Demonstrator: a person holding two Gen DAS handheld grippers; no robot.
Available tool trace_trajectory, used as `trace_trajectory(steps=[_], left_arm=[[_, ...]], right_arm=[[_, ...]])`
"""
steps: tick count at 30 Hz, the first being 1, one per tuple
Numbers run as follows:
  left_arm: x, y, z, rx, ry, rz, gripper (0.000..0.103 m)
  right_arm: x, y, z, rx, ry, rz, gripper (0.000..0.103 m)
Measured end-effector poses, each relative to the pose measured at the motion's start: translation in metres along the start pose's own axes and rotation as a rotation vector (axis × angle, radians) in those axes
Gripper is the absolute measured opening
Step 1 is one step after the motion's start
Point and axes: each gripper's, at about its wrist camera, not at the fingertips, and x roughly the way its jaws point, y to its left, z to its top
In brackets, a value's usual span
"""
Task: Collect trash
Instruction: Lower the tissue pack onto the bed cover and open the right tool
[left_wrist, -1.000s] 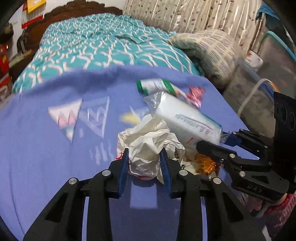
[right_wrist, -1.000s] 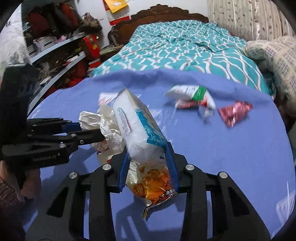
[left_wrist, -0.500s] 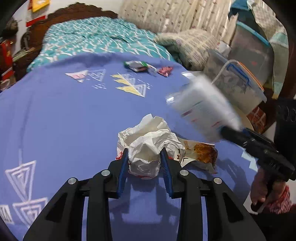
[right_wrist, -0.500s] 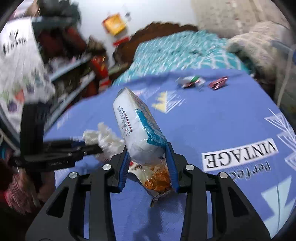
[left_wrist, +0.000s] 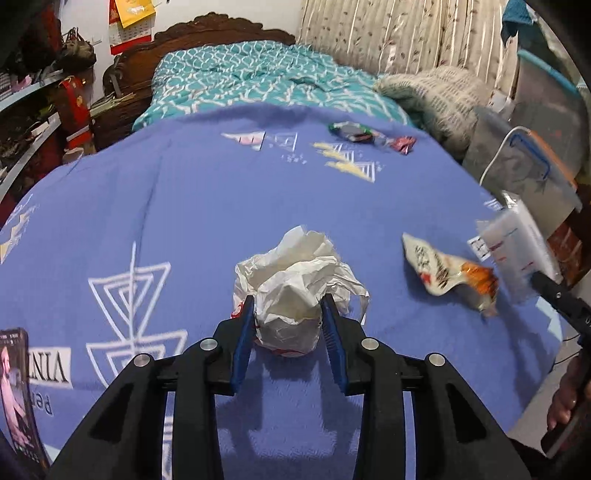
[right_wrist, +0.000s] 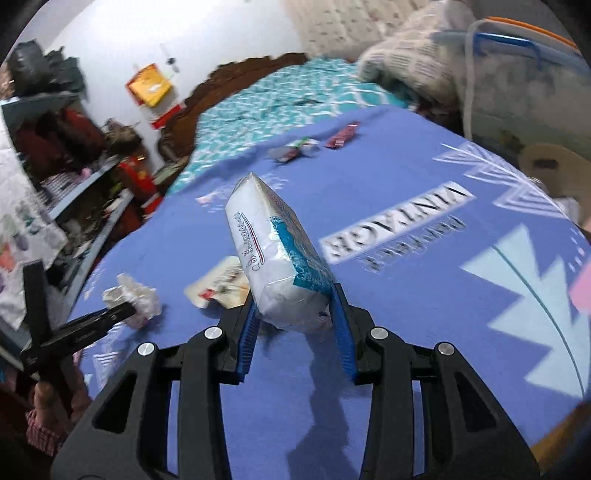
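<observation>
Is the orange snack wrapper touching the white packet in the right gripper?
Apart. In the left wrist view, the orange snack wrapper lies on the blue blanket, while the white packet is held clear in the right gripper.

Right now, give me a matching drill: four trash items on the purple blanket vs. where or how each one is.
Items:
1. crumpled white bag
2. white-and-blue packet
3. orange snack wrapper
4. red foil wrapper

States:
A. lying loose on the blanket, between the two grippers
B. clamped in the left hand-held gripper
C. far end of the blanket, ungrasped
D. clamped in the right hand-held gripper

Pairs: 1-B, 2-D, 3-A, 4-C
</observation>
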Motion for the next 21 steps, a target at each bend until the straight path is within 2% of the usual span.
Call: trace_trajectory(steps=[3,8,10,12,17,21], left_arm=[[0.000,-0.010,-0.005,0.038,-0.026,0.052,0.038],[0.003,-0.018,-0.006,0.074,-0.037,0.103,0.039],[0.004,-0.018,-0.005,0.074,-0.036,0.107,0.043],[0.007,-0.019,-0.005,0.079,-0.035,0.117,0.047],[0.011,-0.025,-0.006,0.101,-0.037,0.137,0.060],[0.014,-0.030,-0.007,0.112,-0.038,0.152,0.065]], right_arm=[[-0.002,-0.012,-0.007,0.039,0.000,-0.047,0.041],[-0.004,-0.011,-0.009,0.044,-0.013,-0.066,0.047],[-0.004,-0.008,-0.009,0.031,-0.017,-0.075,0.052],[-0.001,-0.005,-0.010,0.014,-0.015,-0.088,0.061],[0.006,-0.004,-0.015,0.009,0.008,-0.085,0.063],[0.011,-0.008,-0.016,0.021,0.020,-0.090,0.065]])
